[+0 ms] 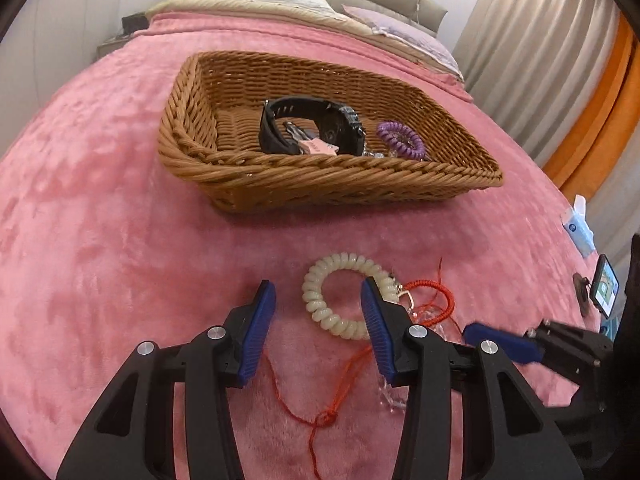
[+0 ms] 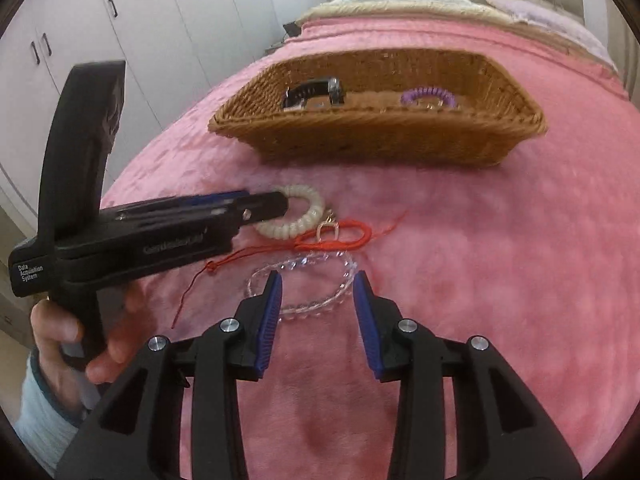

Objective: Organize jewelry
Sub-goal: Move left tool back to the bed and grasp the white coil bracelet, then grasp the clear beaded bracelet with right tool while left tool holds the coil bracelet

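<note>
Bedroom, pink plush blanket [image 1: 100, 240] over the bed, white wardrobes [image 2: 132, 20] left, curtains [image 1: 540, 40] right

Wicker basket [image 1: 320, 184] sits mid-bed. Already in it: black watch [image 1: 316, 124], purple coil hair tie [image 1: 400, 140], something pink and small beside the watch, can't tell what

Still out on the blanket, just in front of the basket, bunched together: cream coil bracelet [image 1: 340, 296], red cord bracelet [image 2: 340, 238], clear bead bracelet [image 2: 304, 306]. Red cord overlaps the cream coil's near edge and crosses the top of the bead loop, tail trailing off toward the left gripper

Left gripper [image 1: 320, 312]: jaws apart, nothing clamped, straddling the left arc of the cream coil, one finger through the ring. Person's hand [image 2: 80, 344] on its handle in the right wrist view

Right gripper [image 2: 318, 312]: jaws apart, nothing held, poised over the bead bracelet, pads either side of its lower arc, not pressing

Risks, my read:
- items tangled, so lifting the coil probably drags the red cord, and the cord drags the beads
- both grippers working the same pile at once, fingers could collide
- beads are small and slick, a pinch on one bead may slip; the plush pile may get nipped too
- loose cord tail can snag the basket rim
</note>
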